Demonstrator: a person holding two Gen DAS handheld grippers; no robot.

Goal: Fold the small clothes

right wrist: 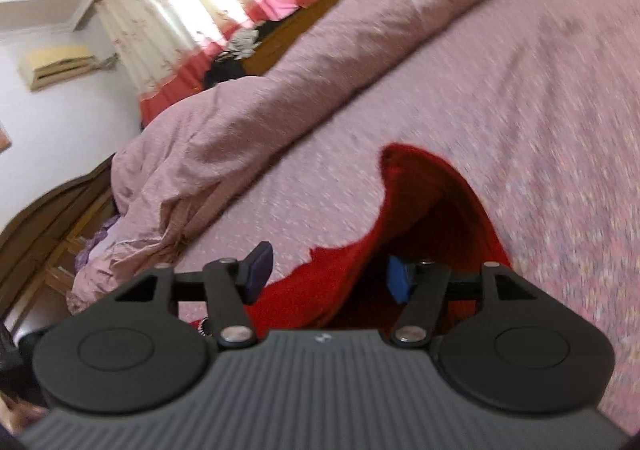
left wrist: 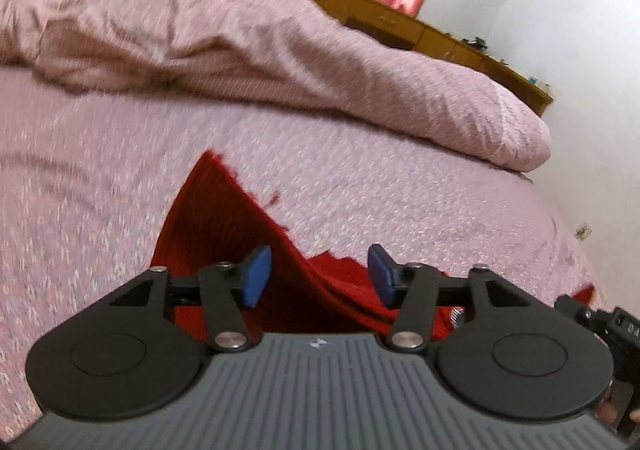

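A small red knit garment (left wrist: pixel 224 226) lies on the pink bedsheet, partly bunched and raised. It also shows in the right wrist view (right wrist: pixel 432 193). My left gripper (left wrist: pixel 318 276) is open, its blue pads either side of a red fold that runs between them. My right gripper (right wrist: pixel 328 276) is open too, with the garment's raised edge passing between its pads. Whether either pad touches the cloth is unclear. The near part of the garment is hidden under both grippers. Both views are motion-blurred.
A rumpled pink duvet (left wrist: pixel 248 33) lies across the far side of the bed, also in the right wrist view (right wrist: pixel 280 89). A wooden headboard and shelf (left wrist: pixel 420 25) stand behind it. The bed's edge (left wrist: pixel 560 201) drops off at right beside a white wall.
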